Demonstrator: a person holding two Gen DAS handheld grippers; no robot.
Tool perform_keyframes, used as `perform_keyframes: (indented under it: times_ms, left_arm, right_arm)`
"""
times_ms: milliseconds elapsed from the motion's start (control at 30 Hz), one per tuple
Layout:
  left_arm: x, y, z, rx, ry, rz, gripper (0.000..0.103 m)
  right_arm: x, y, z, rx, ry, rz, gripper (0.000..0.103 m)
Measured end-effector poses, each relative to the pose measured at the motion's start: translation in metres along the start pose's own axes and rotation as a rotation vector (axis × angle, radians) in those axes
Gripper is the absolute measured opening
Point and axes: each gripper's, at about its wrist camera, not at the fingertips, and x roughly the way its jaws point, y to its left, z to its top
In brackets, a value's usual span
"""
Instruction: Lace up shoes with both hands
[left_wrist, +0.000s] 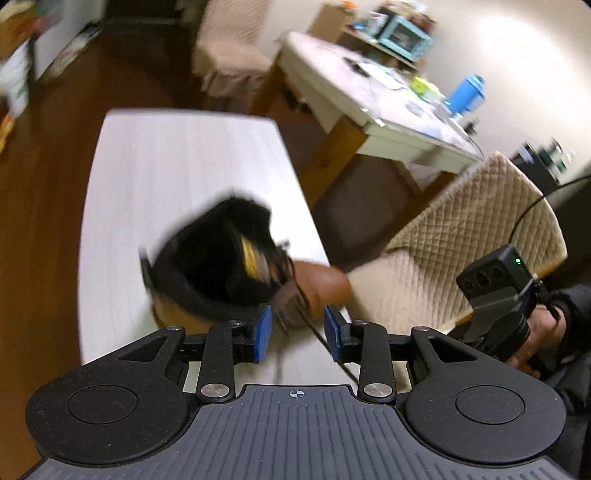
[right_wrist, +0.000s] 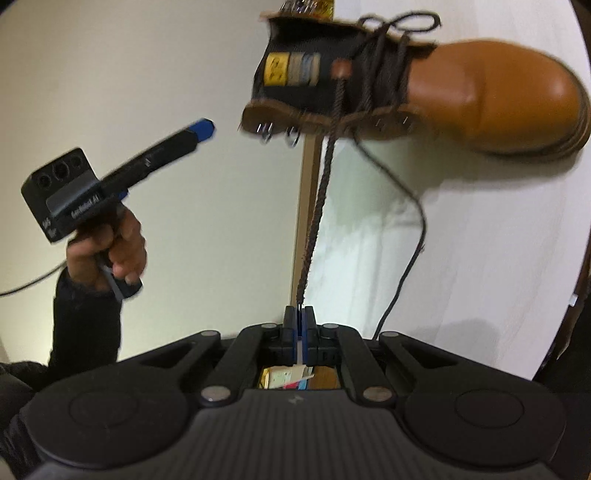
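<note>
My left tool (left_wrist: 297, 334) has a dark grey ribbed body with a small white crosshair mark, two round black discs, black link arms with silver screws, and blue pads (left_wrist: 263, 334) on its fingers. My right tool (right_wrist: 299, 328) is built the same. Seen from the right tool, the left one carries a black camera box (right_wrist: 59, 192) with three round lenses and white lettering. I wear dark sleeves (right_wrist: 86, 325), and a thin black cable (right_wrist: 29, 282) runs behind that sleeve.

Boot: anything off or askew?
The tan boot lies on its side on the white table, only partly laced: upper hooks empty. One lace is pulled taut by the shut right gripper; the other lace end trails loose. No damage visible.
</note>
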Motion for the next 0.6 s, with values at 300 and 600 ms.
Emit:
perform_keyframes:
  times_ms: [300, 600]
  left_arm:
    - [0.057, 0.007, -0.039, -0.271, 0.043, -0.031, 0.040]
    - [0.082, -0.013, -0.041, -0.300, 0.052, 0.025, 0.003]
  right_arm:
    - [0.006, 0.007, -0.009, -0.079, 0.141, -0.026, 0.003]
    - [0.001, -0.003, -0.003, -0.142, 0.287, -0.028, 0.003]
